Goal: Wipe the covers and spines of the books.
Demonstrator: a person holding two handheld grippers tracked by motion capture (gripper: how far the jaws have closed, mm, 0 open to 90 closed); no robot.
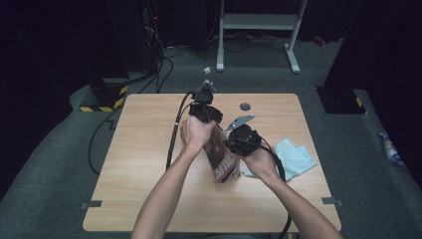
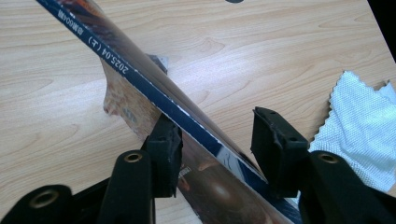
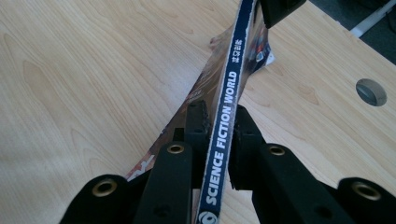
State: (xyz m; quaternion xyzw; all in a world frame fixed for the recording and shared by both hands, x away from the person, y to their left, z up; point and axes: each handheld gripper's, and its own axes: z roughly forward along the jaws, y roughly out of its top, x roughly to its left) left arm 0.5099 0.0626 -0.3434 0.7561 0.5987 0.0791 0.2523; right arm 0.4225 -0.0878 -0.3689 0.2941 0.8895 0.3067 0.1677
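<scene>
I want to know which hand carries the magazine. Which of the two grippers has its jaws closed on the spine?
The right gripper: both pads press the magazine spine. The left gripper has only one pad against it, the other standing clear.

A light wooden table (image 1: 149,164) with a round grey grommet (image 1: 245,106) stands on grey carpet. A crumpled pale blue cloth (image 1: 296,155) lies near its right edge.

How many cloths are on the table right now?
1: a light blue cloth lies on the table at its right side, just beyond the right gripper; the hands and magazine may hide more.
</scene>
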